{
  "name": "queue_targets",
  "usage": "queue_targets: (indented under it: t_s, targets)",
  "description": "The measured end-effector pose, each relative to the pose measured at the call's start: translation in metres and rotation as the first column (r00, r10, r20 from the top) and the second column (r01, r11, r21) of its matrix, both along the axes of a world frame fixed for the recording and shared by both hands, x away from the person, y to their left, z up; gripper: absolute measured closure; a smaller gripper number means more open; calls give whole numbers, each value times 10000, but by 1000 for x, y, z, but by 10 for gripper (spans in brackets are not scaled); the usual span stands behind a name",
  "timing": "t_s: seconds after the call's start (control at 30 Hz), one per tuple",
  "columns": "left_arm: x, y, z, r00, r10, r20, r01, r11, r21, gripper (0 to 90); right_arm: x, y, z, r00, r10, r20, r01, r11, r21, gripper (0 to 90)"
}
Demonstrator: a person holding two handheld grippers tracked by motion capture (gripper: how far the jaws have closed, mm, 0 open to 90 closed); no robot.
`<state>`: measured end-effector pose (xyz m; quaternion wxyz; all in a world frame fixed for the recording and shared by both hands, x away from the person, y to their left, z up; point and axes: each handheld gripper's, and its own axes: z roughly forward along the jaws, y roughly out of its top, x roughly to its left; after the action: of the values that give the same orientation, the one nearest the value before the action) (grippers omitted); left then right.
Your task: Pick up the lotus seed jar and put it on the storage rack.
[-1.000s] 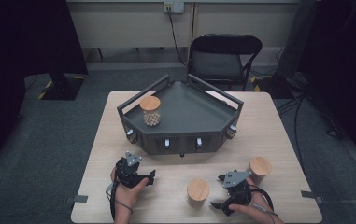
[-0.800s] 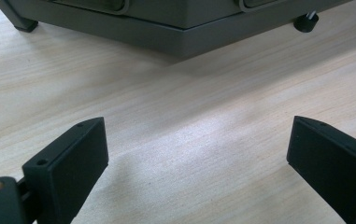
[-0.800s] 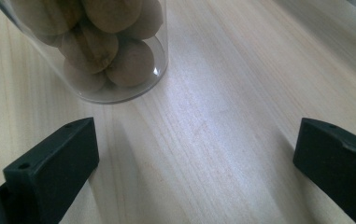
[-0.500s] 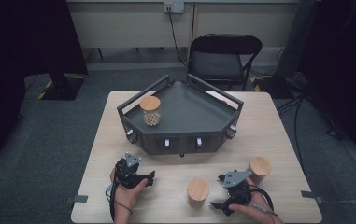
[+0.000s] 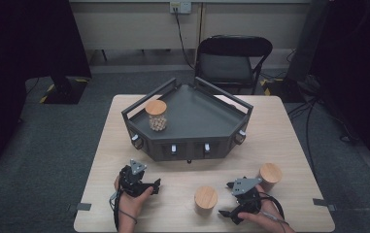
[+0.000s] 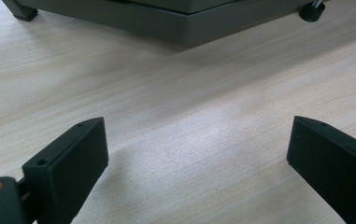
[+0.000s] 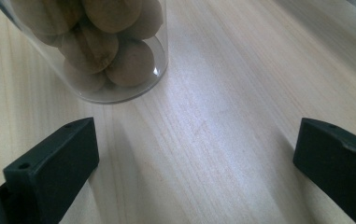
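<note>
Down at the near edge of the table (image 5: 279, 145), 2 hands are in. The left gripper (image 5: 154, 186) lies low on the wood near the left corner, jaws spread wide with bare tabletop between them; its own view shows both black jaws far apart and the dark underside of the tray (image 6: 185, 28) just ahead. The right gripper (image 5: 227, 199) sits near the right corner, jaws also wide and holding nothing, pointing toward the near jar (image 5: 206, 199).

That near jar stands upright between the 2 grippers, closer to the right one, wooden lid on top. In the right gripper view its glass base shows just ahead of the left-hand jaw, packed with round brown nuts (image 7: 119, 60), clear of the jaw and not between the pads.

A 2nd jar (image 5: 270, 175) stands just behind and to the right of the right gripper, lid on, upright, near but apart from the first.

Further back, mid-table, sits the dark angular tray (image 5: 197, 141), with raised rails and small knobs along its front face. Inside it, at the left, a 3rd jar (image 5: 156, 115) stands upright, lid on, nuts visible through the glass.

Beyond the table, a black folding chair (image 5: 233, 60) faces it on the grey carpet.
</note>
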<state>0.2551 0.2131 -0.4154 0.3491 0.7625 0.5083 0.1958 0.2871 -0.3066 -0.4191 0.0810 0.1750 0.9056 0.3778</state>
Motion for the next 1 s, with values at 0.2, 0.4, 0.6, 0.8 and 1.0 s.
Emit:
queue_targets:
  t_s: [0.2, 0.4, 0.6, 0.8, 1.0]
  targets:
    - [0, 1, -1, 10000, -10, -46, 10, 10000, -64, 48, 0, 0, 0, 10000, 2, 1, -2, 10000, 0, 0]
    - [0, 1, -3, 9999, -32, -113, 32, 10000, -34, 45, 0, 0, 0, 10000, 1, -1, -1, 10000, -1, 0]
    - [0, 2, -4, 9998, -21, -191, 21, 10000, -9, 45, 0, 0, 0, 10000, -1, -1, 1, 10000, -2, 0]
    - [0, 2, -6, 9996, -29, -282, 30, 10000, 21, 40, 0, 0, 0, 10000, 1, 1, -1, 10000, -1, 0]
    - [-1, -3, -8, 9997, -209, -161, 215, 9989, 418, 4, 0, 0, 0, 10000, 0, 0, 0, 10000, -1, 0]
